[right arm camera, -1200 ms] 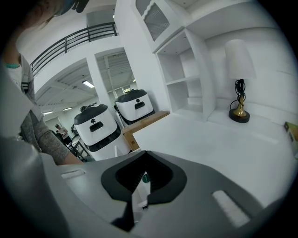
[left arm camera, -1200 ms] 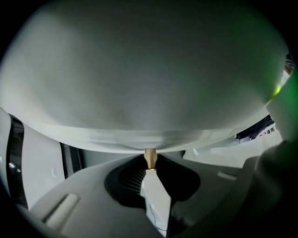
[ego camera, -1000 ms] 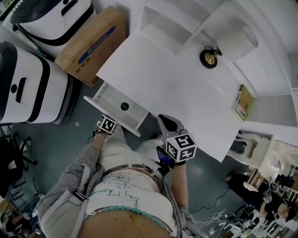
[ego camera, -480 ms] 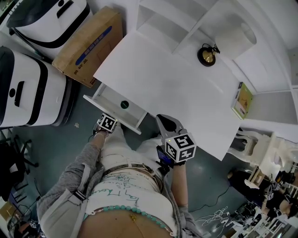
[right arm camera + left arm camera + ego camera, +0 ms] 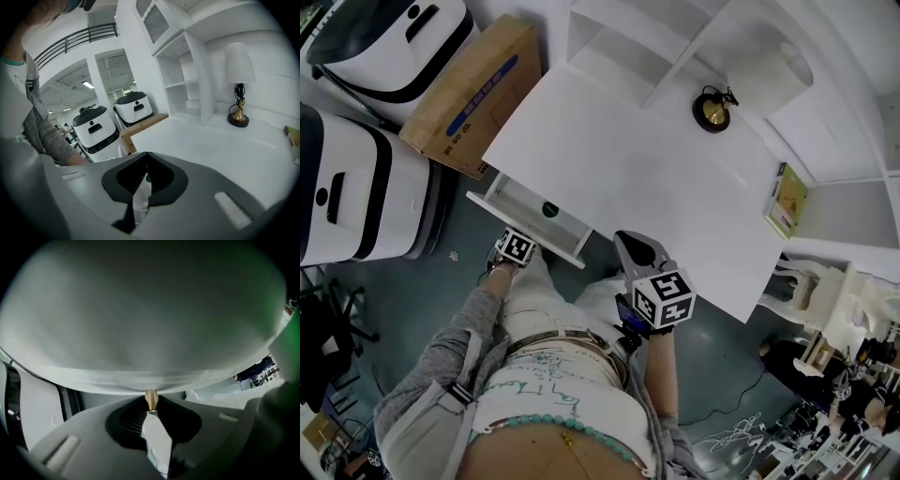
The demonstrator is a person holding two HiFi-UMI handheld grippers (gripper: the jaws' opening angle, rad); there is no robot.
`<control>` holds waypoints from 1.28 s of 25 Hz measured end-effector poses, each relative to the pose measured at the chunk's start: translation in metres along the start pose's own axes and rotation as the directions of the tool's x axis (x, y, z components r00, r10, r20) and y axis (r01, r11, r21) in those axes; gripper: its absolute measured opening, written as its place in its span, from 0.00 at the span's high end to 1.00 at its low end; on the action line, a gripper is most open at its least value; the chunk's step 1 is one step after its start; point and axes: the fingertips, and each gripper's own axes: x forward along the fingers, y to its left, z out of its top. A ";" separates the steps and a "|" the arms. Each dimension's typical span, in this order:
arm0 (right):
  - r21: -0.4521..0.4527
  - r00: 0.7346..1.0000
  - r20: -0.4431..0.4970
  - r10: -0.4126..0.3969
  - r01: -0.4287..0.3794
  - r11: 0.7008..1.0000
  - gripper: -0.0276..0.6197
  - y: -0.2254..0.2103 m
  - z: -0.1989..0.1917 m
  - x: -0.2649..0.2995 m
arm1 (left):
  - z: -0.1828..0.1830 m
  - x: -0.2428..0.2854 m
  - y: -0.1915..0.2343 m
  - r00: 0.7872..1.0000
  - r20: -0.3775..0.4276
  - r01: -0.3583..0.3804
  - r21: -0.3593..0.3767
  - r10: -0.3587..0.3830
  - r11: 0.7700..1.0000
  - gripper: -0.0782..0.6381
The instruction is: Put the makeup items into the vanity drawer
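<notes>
Head view: the white drawer [image 5: 517, 199] at the tabletop's [image 5: 656, 178] front left corner sticks out less than it did 1 second ago, with more of it slid under the top. 1 small green makeup item [image 5: 549, 209] lies inside it, right at the tabletop's edge. The left gripper [image 5: 151, 411] has its 2 jaws pinched on the brass knob [image 5: 151, 399] of the drawer front (plain in the left gripper view). The right gripper [image 5: 628, 242] hangs just off the tabletop's front edge, jaws together, holding nothing.
</notes>
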 end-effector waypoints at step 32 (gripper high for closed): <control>0.023 1.000 0.006 -0.012 0.012 1.000 0.91 -0.027 0.019 0.000 | 0.032 0.009 0.003 1.000 -0.023 0.005 0.004 -0.004 1.000 0.79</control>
